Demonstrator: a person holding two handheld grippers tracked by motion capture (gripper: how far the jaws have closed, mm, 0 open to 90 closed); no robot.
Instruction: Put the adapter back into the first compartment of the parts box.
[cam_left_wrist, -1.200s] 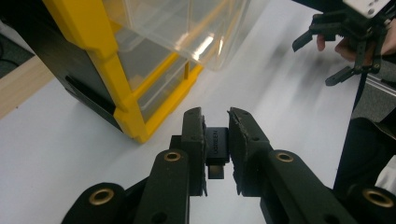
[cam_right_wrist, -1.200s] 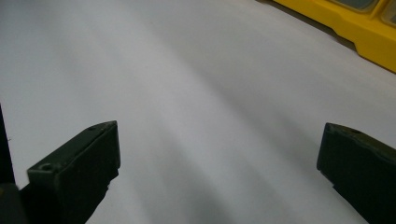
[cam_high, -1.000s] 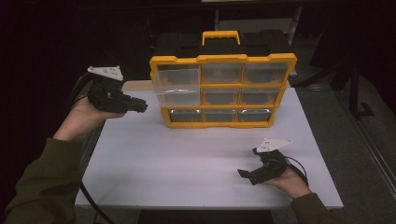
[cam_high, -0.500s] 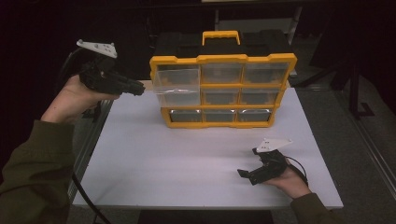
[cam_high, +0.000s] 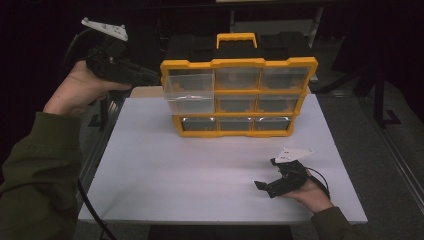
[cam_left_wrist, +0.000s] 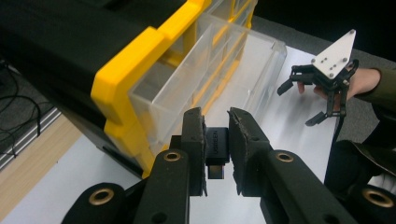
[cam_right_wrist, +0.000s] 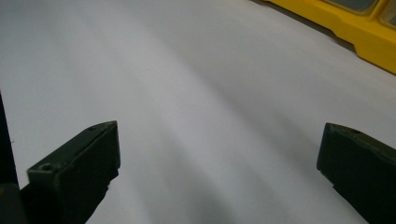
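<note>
1. A small black USB adapter (cam_left_wrist: 217, 151) sat clamped between the pads of the left gripper (cam_left_wrist: 216, 140), its long axis running back along the jaws and its metal plug end pointing toward the camera.
2. The left gripper (cam_high: 145, 77) hung above the table's far-left corner, just beside the left end of the yellow organizer (cam_high: 239, 97), with its jaws pointing at the top row.
3. The clear drawer (cam_left_wrist: 205, 79) at the organizer's top-left stood pulled out, and its open top lay directly ahead of and slightly below the held adapter; the coming move probably turned on carrying the adapter forward over that drawer's near rim.
4. The left hand (cam_high: 80, 90) was much the nearer to the drawer (cam_high: 190, 92); the right gripper (cam_high: 272, 185) rested low near the table's near-right edge, well apart from the organizer, with its jaws spread wide on nothing.
5. The inside of the drawer looked empty, though reflections on the clear plastic made that hard to confirm.
6. The lettering on the adapter was too small to read, and the organizer's black back was lost in the dark behind it.
</note>
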